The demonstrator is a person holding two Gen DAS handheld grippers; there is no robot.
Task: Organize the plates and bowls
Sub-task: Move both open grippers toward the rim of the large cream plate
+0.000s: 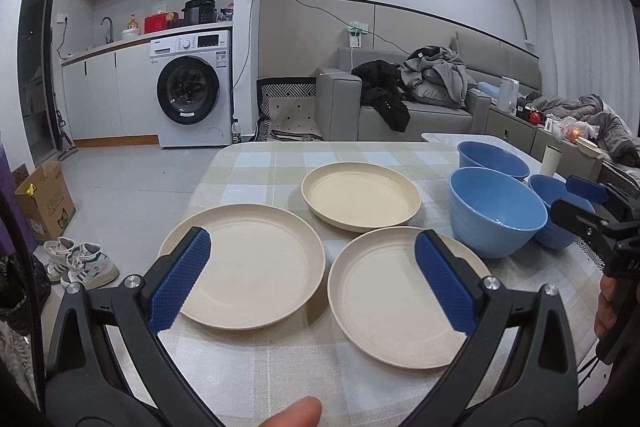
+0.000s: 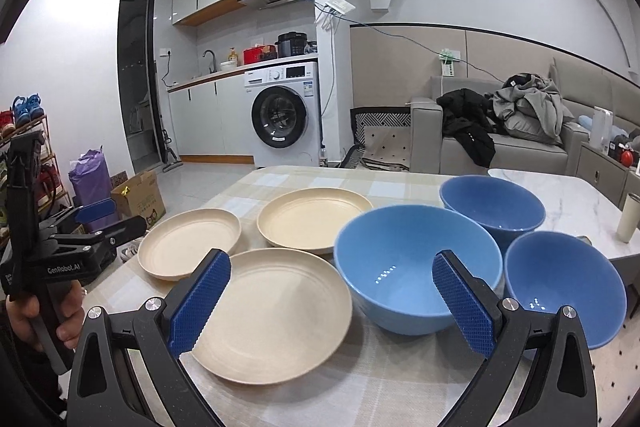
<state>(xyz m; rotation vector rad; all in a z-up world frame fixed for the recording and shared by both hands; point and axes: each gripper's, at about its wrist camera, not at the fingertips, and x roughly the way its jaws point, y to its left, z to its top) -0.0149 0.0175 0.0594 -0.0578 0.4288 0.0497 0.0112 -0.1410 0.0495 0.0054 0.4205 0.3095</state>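
Observation:
Three cream plates lie apart on the checked tablecloth: a left plate (image 1: pixel 248 263) (image 2: pixel 190 243), a far plate (image 1: pixel 360 201) (image 2: pixel 314 217) and a near plate (image 1: pixel 396 295) (image 2: pixel 276 315). Three blue bowls stand to their right: a large light blue bowl (image 1: pixel 496 211) (image 2: pixel 416 267), a far bowl (image 1: pixel 492 159) (image 2: pixel 492 207) and a right bowl (image 1: pixel 556 203) (image 2: pixel 564 287). My left gripper (image 1: pixel 312 279) hovers open above the left and near plates, holding nothing. My right gripper (image 2: pixel 332 303) hangs open over the near plate and the large bowl, also empty.
The table (image 1: pixel 256 163) has its left edge beside open floor with a cardboard box (image 1: pixel 44 199) and shoes (image 1: pixel 80 263). A white cup (image 2: pixel 628 219) stands on the marble top at the right. A sofa (image 1: pixel 404 107) with clothes lies behind.

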